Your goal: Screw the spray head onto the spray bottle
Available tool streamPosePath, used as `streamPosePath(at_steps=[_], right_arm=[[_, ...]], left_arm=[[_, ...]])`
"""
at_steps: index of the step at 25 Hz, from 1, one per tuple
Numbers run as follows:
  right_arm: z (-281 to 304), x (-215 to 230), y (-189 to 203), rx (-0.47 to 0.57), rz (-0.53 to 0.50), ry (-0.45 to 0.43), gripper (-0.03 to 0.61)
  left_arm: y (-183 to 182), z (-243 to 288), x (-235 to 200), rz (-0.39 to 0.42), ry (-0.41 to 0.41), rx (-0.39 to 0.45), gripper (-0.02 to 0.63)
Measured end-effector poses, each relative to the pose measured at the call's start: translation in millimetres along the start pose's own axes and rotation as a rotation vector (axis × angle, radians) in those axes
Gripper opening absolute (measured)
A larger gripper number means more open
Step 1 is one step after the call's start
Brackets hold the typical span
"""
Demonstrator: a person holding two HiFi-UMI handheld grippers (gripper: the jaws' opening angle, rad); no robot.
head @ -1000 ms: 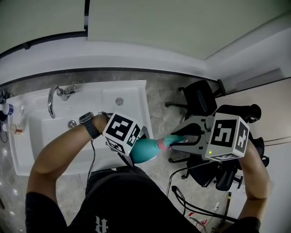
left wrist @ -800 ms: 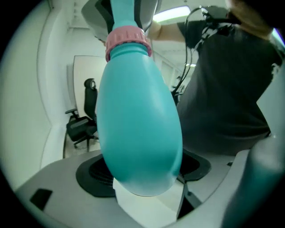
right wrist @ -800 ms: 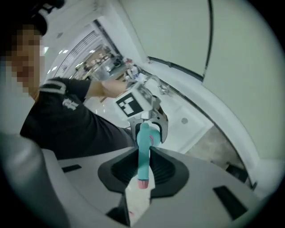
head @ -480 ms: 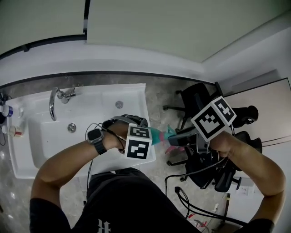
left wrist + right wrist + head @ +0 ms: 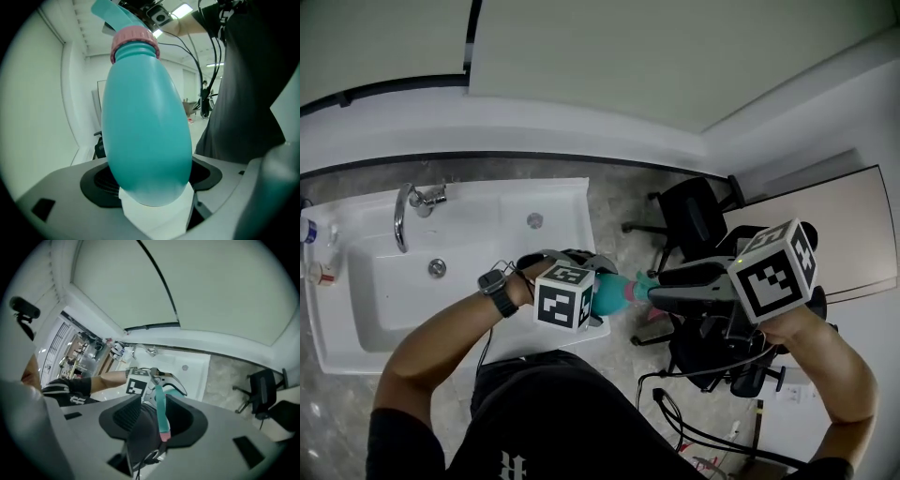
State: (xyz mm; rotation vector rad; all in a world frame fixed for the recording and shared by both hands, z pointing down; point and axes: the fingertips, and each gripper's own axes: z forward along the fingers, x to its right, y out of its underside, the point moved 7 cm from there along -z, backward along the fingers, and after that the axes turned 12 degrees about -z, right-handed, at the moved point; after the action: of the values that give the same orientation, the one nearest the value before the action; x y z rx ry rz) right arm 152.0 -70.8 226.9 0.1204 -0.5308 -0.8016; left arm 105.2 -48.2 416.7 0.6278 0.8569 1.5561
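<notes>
Right gripper [image 5: 667,281] has rolled since a moment ago. Its jaws have just been opening and now stand apart, with the spray head [image 5: 161,408] loose between them, seated on the neck. Left gripper [image 5: 592,286] jaws are clamped on the bottle [image 5: 145,126], held in the air beside the sink [image 5: 487,225]. Probably regripping for another turn.

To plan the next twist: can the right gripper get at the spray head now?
Probably yes: the spray head lies between the jaws of the right gripper, which have just been opening; nothing blocks it, and the left gripper holds the bottle.
</notes>
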Motion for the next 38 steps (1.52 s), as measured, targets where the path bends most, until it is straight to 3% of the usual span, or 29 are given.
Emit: streamPosePath(at_steps=[2, 4, 7, 9, 10, 12, 19, 23, 27, 31, 38], right_arm=[[-23, -19, -10, 0.044, -0.166, -0.064, 0.137], [-49, -36, -15, 0.083, -0.479, -0.104, 0.137], [-62, -43, 3, -0.091, -1.061, 0.044, 0.137], [-41, -48, 9, -0.198, -1.393, 0.097, 0.137], [-30, -50, 10, -0.244, -1.514, 0.106, 0.137], [-19, -57, 10, -0.297, -1.656, 0.12, 0.137], [-14, -86, 2, -0.337, -1.922, 0.196, 0.138], [-20, -98, 1, -0.315, -2.002, 0.25, 0.161], [-9, -110, 4, -0.305, -2.075, 0.22, 0.161], [7, -107, 11, -0.353, -2.073, 0.167, 0.161], [16, -103, 4, -0.41, -1.99, 0.105, 0.16]], left_arm=[[-3, -2, 6, 0.017, 0.055, 0.041, 0.411], [-7, -9, 15, 0.039, 0.141, 0.085, 0.411], [-14, -25, 27, 0.053, 0.311, 0.122, 0.411], [-19, -36, 34, 0.061, 0.419, 0.121, 0.411], [-21, -41, 38, 0.068, 0.463, 0.118, 0.411], [-28, -48, 48, 0.085, 0.538, 0.114, 0.411], [-40, -62, 63, 0.112, 0.658, 0.093, 0.411], [-41, -65, 67, 0.098, 0.714, 0.118, 0.411], [-42, -66, 68, 0.101, 0.74, 0.107, 0.411], [-51, -68, 65, 0.093, 0.733, 0.107, 0.411], [-45, -68, 61, 0.084, 0.66, 0.032, 0.411]])
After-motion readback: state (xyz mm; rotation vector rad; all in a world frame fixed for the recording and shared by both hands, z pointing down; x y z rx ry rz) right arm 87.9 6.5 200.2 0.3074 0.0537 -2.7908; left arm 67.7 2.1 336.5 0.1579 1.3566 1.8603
